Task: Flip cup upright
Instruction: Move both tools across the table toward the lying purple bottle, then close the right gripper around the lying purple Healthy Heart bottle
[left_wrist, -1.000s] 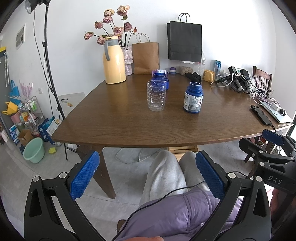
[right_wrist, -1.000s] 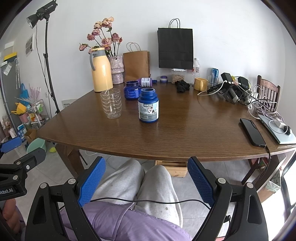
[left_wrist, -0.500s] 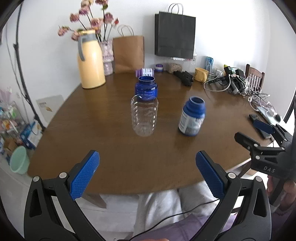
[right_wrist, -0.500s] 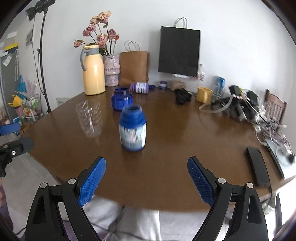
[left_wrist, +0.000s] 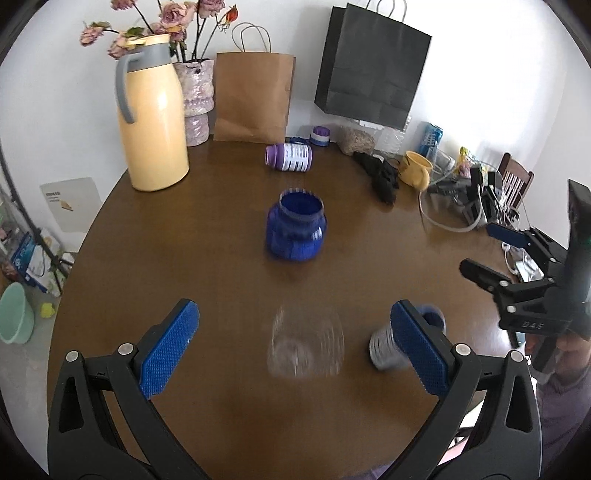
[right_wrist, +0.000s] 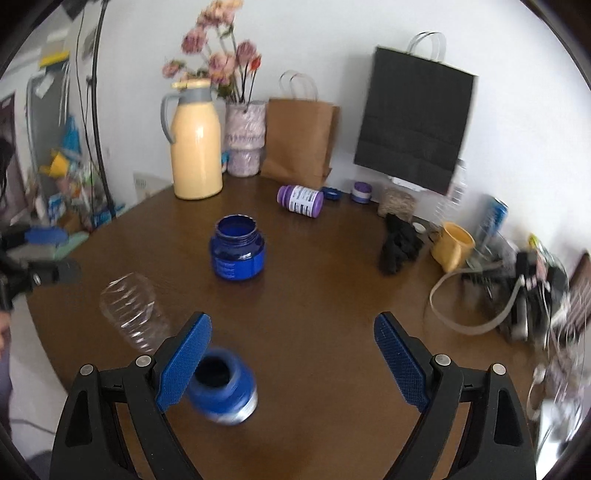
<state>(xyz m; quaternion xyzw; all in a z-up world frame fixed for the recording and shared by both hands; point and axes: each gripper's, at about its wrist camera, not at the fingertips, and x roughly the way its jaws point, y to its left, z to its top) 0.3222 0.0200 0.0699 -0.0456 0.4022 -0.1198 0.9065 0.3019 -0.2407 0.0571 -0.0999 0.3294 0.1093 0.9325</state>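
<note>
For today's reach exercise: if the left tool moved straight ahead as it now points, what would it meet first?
Probably the clear ribbed plastic cup, which sits between the open left tool's fingers; depth is blurred.

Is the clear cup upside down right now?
Cannot tell for sure. The clear cup stands on the table, not lying down, but blur hides its rim; its narrower end seems uppermost in the right view.
</note>
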